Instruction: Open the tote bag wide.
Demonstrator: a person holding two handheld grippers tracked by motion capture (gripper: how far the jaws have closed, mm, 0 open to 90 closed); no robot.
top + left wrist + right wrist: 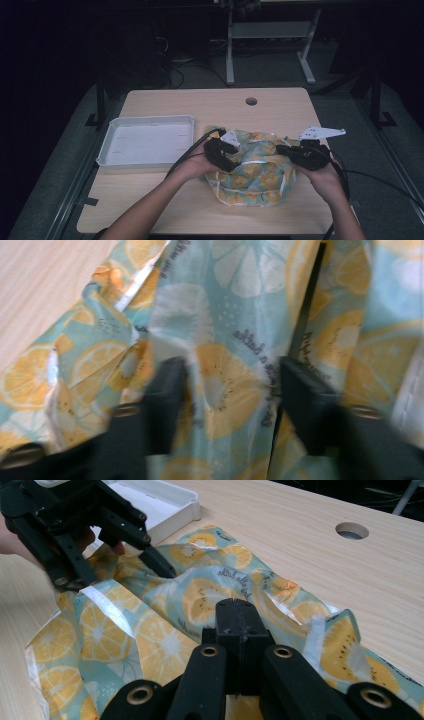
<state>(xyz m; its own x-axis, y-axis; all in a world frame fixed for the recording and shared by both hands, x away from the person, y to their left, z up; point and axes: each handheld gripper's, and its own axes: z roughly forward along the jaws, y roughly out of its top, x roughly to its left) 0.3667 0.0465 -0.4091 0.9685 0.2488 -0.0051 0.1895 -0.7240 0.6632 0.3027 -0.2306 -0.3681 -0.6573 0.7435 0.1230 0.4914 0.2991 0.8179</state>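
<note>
**Wooden table, cloth between two claws**

We saw the cloth [252, 167] lying crumpled beside the tray [146, 141]. Our left claw [227, 390] stood apart over a fold; our right claw [242, 617], at the cloth's other side, was together.

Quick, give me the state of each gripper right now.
Left gripper: open, jaws astride a fold of the lemon-print blue cloth, not pressing it.
Right gripper: shut; whether it pinches the cloth cannot be told.
</note>
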